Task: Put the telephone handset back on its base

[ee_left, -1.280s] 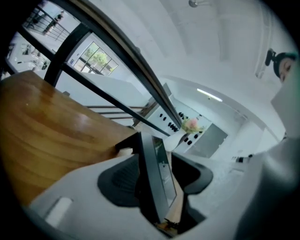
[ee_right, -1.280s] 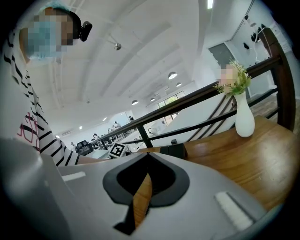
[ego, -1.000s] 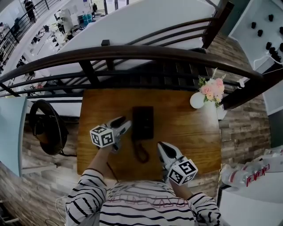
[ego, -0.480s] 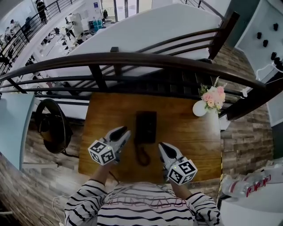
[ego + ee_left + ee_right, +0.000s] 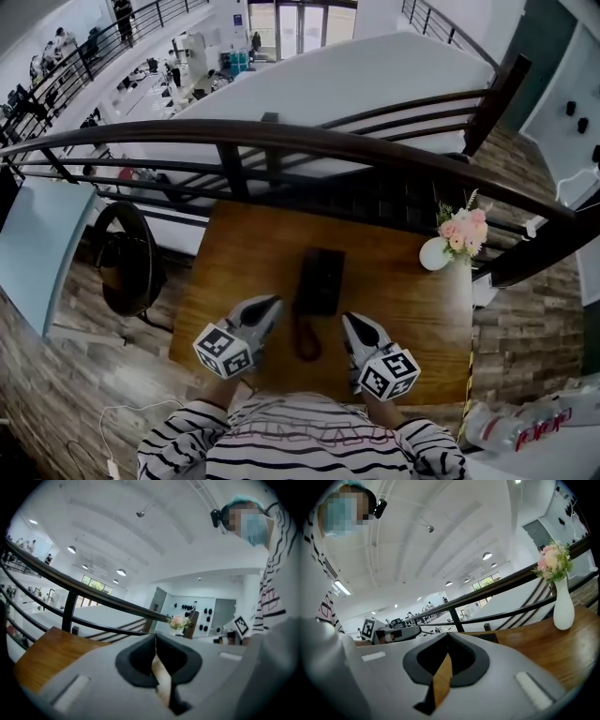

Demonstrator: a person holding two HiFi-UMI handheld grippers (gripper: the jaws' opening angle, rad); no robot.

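Note:
The black telephone [image 5: 319, 279] lies in the middle of the wooden table [image 5: 412, 309], its curly cord [image 5: 305, 339] trailing toward me. It reads as one dark block, so I cannot tell the handset from the base. My left gripper [image 5: 272, 304] hovers by the phone's near left corner, shut with nothing between its jaws; the left gripper view shows the left gripper [image 5: 155, 637] with its jaws pressed together. By the near right corner my right gripper [image 5: 349, 321] is also shut and empty, as the right gripper view shows of the right gripper [image 5: 448, 637].
A white vase of pink flowers [image 5: 436, 253] stands at the table's far right corner. A dark curved railing [image 5: 281, 141] runs just behind the table. A black round chair [image 5: 127, 258] sits on the floor to the left.
My left gripper has drawn back from the phone's left side toward me, and its jaws have come together. The right gripper has hardly moved. My head view has shifted.

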